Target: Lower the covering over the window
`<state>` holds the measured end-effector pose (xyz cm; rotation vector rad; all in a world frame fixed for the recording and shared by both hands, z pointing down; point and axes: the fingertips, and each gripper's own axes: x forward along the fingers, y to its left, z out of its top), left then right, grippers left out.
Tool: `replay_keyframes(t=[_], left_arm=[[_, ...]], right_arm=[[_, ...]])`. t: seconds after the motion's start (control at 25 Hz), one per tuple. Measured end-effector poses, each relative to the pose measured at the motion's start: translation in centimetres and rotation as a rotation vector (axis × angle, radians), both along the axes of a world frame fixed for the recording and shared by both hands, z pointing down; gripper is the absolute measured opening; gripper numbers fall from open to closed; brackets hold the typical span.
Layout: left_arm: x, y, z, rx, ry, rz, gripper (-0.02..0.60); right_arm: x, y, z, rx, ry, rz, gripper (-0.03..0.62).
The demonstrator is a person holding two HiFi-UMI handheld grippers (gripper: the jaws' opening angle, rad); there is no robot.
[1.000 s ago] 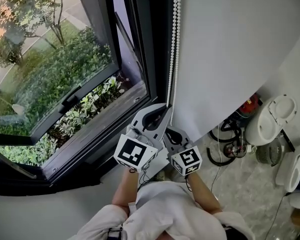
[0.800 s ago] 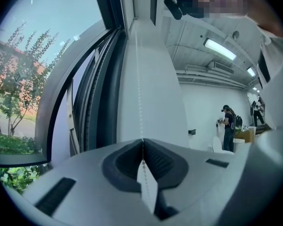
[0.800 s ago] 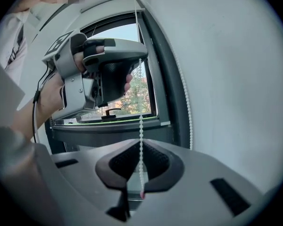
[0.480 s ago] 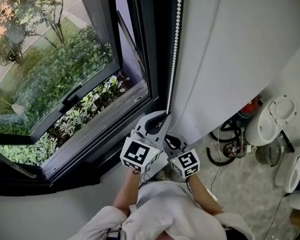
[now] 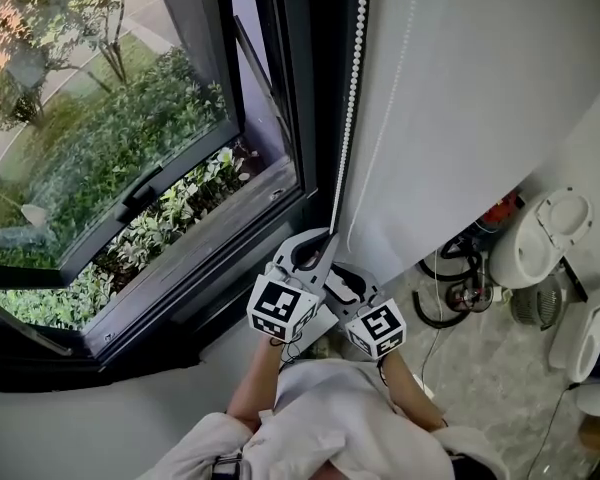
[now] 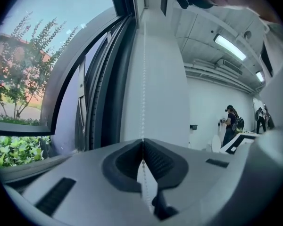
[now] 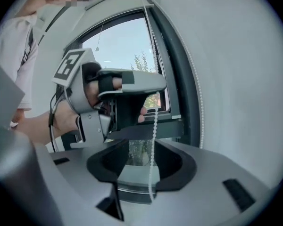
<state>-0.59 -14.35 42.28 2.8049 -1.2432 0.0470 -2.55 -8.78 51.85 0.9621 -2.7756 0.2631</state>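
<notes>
open window (image 5: 160,183) over shrubs (image 5: 110,138), white wall (image 5: 480,88) right. left gripper (image 6: 142,147) clamped tight on the bead chain (image 6: 143,79) beside the frame (image 5: 320,68); right gripper (image 7: 141,157) jaws just swung wide, chain loose between them. chain's top cut off above.

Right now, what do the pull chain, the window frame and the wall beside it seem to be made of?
The pull chain: small glossy white beads, probably plastic. The window frame: dark straight profiles, satin finish, likely painted metal. The wall: smooth matte white, probably painted plaster; I cannot be sure.
</notes>
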Motion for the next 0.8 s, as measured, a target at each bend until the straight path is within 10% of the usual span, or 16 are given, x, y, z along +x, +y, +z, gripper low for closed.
replay_keyframes(t=[0.8], left_arm=[[0.1,0.9,5.0,-0.059,-0.040,-0.008,0.017]], right_arm=[[3.0,-1.9,-15.1,0.279,-0.148,0.058,0.160]])
